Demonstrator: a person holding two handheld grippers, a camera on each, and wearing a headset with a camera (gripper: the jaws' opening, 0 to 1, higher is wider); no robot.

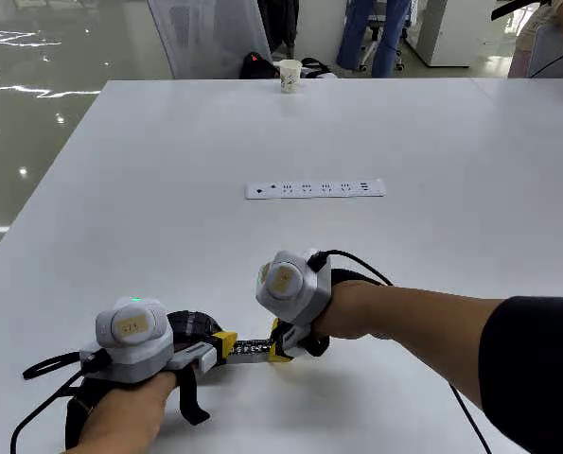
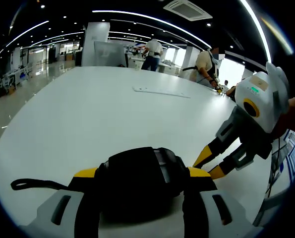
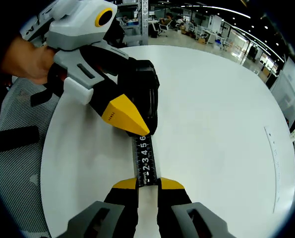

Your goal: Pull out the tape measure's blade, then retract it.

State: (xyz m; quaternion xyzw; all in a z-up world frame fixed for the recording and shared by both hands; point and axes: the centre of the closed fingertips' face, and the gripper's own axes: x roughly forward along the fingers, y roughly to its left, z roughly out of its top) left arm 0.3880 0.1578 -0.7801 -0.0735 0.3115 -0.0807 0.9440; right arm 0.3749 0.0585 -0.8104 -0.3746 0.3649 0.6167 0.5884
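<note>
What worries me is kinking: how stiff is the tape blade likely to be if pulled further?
Probably stiff for now: the short blade runs straight from the case to the right gripper. Pulled longer, it may sag or kink. If released, it likely snaps back into the case.

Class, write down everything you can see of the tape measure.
The tape measure has a black, rounded case, clamped in the left gripper over the white table. Its dark blade with pale numerals is pulled out a short way, showing 2 to 6, and runs straight to the right gripper, which pinches its end.
</note>
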